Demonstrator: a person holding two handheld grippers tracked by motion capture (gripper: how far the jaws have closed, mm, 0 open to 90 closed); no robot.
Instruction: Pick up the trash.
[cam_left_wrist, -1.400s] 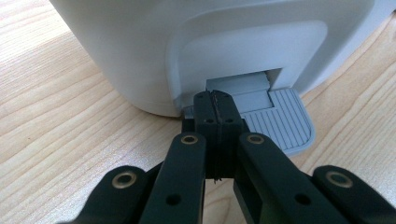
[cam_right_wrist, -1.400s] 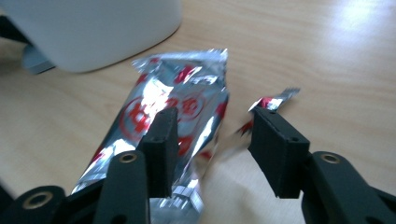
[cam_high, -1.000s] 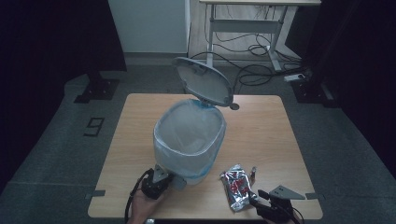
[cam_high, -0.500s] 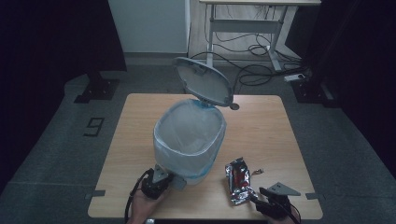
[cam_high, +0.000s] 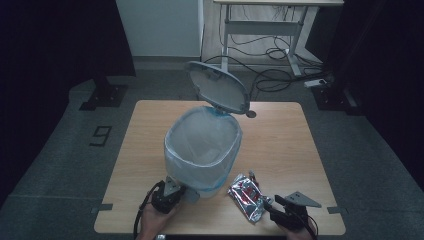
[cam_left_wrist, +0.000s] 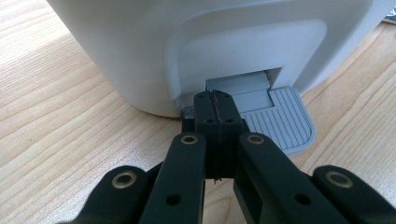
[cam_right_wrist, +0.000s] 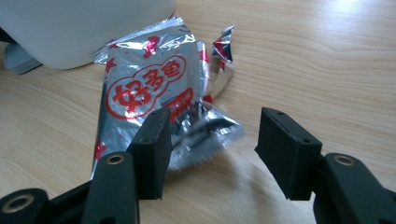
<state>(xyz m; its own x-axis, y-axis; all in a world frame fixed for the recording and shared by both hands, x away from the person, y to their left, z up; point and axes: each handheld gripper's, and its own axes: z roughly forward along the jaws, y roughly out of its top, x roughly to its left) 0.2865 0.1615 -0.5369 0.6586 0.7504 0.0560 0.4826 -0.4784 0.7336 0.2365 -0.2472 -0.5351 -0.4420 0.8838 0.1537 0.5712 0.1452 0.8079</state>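
Left hand-held gripper (cam_left_wrist: 217, 109) pressed together on bin pedal (cam_left_wrist: 275, 119), right hand-held gripper (cam_right_wrist: 210, 154) spread near foil snack packet (cam_right_wrist: 159, 93), tabletop (cam_high: 280, 145).

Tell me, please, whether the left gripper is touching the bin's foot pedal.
Touching. In the left gripper view the shut left gripper presses down on the grey pedal at the foot of the bin.

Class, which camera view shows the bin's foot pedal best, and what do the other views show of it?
The left gripper view: the pedal sits close up, ribbed top clear, with the shut left gripper on it. The right gripper view catches just a grey corner beside the bin. In the high view the pedal is small, partly hidden by the gripper.
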